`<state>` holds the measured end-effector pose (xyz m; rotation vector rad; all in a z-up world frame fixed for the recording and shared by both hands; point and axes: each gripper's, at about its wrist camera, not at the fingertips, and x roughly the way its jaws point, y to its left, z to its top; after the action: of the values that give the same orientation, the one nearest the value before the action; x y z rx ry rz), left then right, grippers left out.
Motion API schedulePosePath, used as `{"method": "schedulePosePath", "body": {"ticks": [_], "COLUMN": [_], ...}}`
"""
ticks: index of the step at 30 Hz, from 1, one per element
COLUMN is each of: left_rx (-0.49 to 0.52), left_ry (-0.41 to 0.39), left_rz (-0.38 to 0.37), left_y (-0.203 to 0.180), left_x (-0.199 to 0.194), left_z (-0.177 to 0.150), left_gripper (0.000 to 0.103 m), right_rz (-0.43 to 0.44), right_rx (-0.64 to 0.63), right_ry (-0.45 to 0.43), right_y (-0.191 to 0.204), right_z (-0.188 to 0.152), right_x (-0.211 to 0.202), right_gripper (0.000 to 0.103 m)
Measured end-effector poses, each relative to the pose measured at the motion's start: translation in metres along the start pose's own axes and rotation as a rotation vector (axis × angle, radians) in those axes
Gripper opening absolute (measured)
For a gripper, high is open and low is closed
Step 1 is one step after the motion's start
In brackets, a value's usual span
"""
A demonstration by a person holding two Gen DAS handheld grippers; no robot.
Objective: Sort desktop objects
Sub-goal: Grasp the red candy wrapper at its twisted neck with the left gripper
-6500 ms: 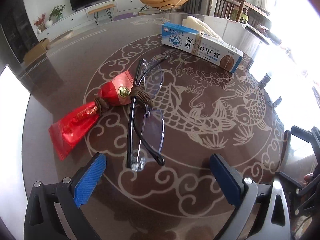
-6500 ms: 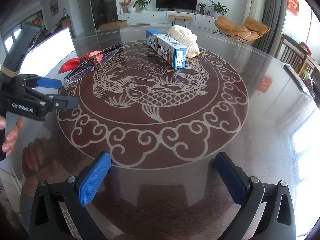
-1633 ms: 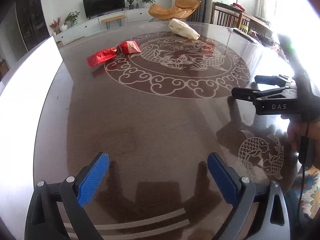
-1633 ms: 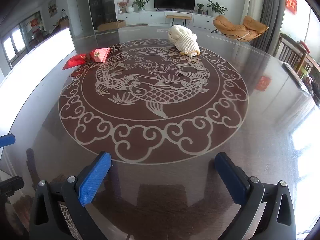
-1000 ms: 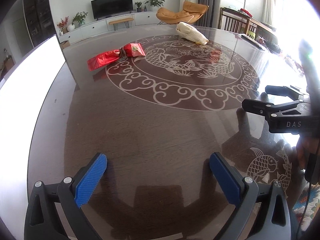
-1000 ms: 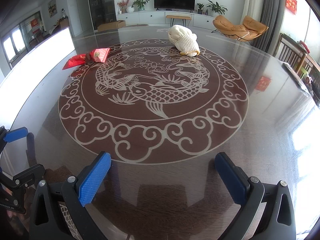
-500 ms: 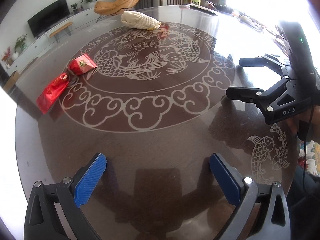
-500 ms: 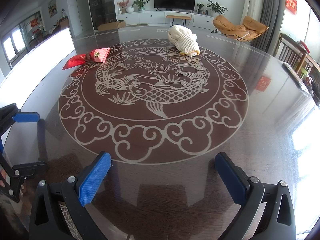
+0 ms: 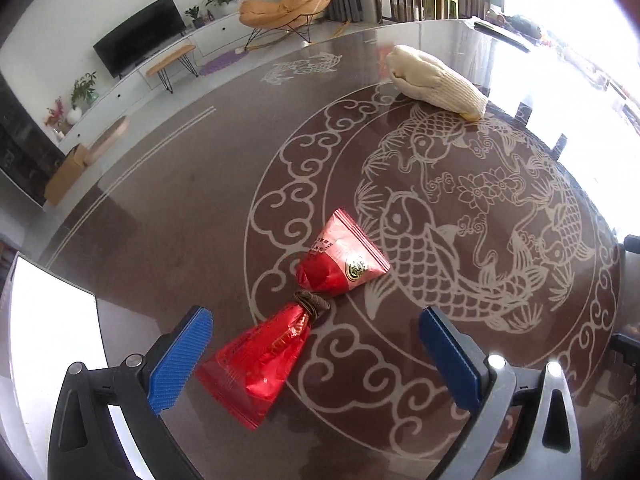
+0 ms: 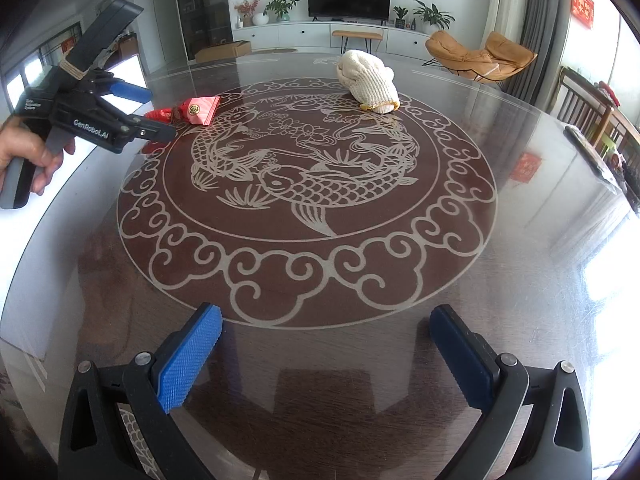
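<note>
A red foil packet (image 9: pixel 304 304), tied in the middle with brown cord, lies on the dark round table (image 9: pixel 180 216). My left gripper (image 9: pixel 316 356) is open and hovers over it, the packet's lower half between the blue pads. In the right wrist view the left gripper (image 10: pixel 154 114) stands at the far left beside the red packet (image 10: pixel 192 111). A cream knitted glove (image 9: pixel 436 84) lies at the table's far side; it also shows in the right wrist view (image 10: pixel 368 80). My right gripper (image 10: pixel 324 344) is open and empty above the near table edge.
The table top carries a pale fish and cloud pattern (image 10: pixel 304 176). A dark flat object (image 10: pixel 596 156) lies at the right table edge. Chairs (image 10: pixel 592 116) stand beyond the right side. A bright white surface (image 9: pixel 52 340) lies to the left of the table.
My left gripper has swung forward across the table to the red packet, which now lies between its fingers. The right gripper has stayed still. The glasses and the box seen earlier are gone.
</note>
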<state>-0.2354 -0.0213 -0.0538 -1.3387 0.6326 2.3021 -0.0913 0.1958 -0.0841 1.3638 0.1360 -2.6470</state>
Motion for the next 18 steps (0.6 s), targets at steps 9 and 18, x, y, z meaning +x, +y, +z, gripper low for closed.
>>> {"method": "schedulePosePath", "body": {"ticks": [9,18], "left_rx": [-0.201,-0.243], "left_ry": [-0.047,-0.14], "left_rz": [-0.096,-0.055], "left_y": [0.016,-0.019], "left_x": [0.021,-0.003], "left_z": [-0.002,-0.035], "left_gripper": [0.103,0.019], "right_rz": [0.0,0.0], "right_rx": [0.0,0.0], "right_ry": [0.0,-0.001], "right_y": [0.0,0.0], "right_z": [-0.001,-0.001], "right_x": [0.0,0.0], "right_gripper": [0.103,0.103]}}
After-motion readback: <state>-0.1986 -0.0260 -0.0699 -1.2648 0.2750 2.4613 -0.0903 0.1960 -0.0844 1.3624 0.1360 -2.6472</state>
